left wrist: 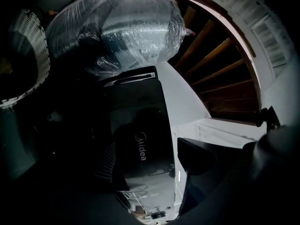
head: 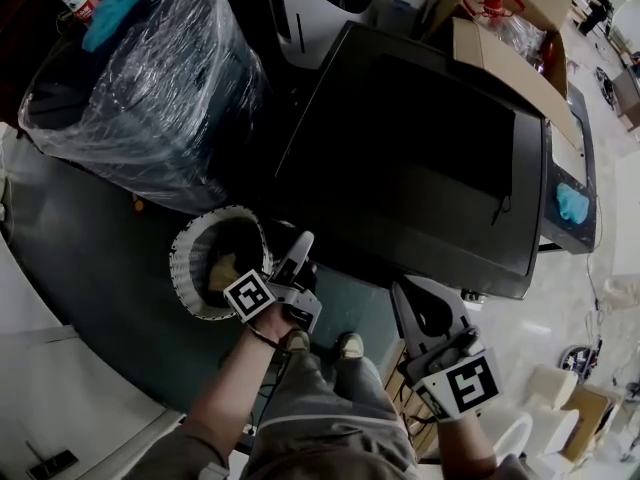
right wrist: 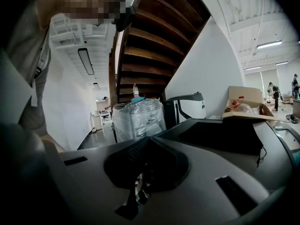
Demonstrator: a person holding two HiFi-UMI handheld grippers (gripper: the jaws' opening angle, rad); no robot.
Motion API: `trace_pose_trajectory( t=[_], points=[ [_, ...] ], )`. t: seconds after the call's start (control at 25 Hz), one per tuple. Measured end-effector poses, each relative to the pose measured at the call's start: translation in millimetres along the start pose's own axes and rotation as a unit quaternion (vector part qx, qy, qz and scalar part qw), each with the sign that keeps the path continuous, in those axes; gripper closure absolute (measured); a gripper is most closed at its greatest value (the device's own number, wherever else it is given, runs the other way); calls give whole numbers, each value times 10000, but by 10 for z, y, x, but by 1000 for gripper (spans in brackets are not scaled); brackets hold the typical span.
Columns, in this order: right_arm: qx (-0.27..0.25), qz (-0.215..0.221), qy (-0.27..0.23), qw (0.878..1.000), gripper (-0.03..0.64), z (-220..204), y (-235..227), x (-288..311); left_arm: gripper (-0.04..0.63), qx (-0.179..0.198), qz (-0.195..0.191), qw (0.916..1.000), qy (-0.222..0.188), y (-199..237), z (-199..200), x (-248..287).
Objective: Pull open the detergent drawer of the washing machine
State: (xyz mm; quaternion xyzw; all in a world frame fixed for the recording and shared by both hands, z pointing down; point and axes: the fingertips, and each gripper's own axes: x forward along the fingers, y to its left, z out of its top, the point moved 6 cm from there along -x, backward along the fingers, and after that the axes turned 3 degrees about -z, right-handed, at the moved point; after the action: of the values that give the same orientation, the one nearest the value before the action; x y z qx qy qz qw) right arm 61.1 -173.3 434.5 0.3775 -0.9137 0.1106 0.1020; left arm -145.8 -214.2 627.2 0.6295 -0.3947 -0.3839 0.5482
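The washing machine [head: 420, 158] is a dark box with a flat black top, seen from above in the head view. I cannot make out its detergent drawer in any view. My left gripper [head: 298, 253] is at the machine's near left corner, rolled on its side. Its jaws stand open with nothing between them [left wrist: 150, 172]; one dark finger [left wrist: 201, 158] shows in front of a glossy dark appliance face with a Midea logo [left wrist: 140, 149]. My right gripper [head: 405, 293] sits at the machine's near edge. Its jaws meet in a ridge [right wrist: 146, 142] and hold nothing.
A white laundry basket [head: 215, 263] stands on the floor just left of my left gripper. A large plastic-wrapped bin [head: 150, 78] stands beyond it. A cardboard box [head: 510, 48] rests at the machine's far right. A wooden staircase [right wrist: 154, 36] rises behind.
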Motion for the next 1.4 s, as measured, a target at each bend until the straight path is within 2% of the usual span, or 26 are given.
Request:
trace_pose_trajectory(
  t=[0.24,0.76,1.4],
  points=[
    [59,-148,93,9998,594,-142,-19,30,181,-91,-60,9999,17,131,16,-18],
    [193,-308,78,9993,594,-261,40,4,166,-378,-503,9980,-71,175,2,144],
    [278,-351,99,9989,594,-282,111,-168,166,-458,-269,9986,-6,98,-111,-227]
  ],
)
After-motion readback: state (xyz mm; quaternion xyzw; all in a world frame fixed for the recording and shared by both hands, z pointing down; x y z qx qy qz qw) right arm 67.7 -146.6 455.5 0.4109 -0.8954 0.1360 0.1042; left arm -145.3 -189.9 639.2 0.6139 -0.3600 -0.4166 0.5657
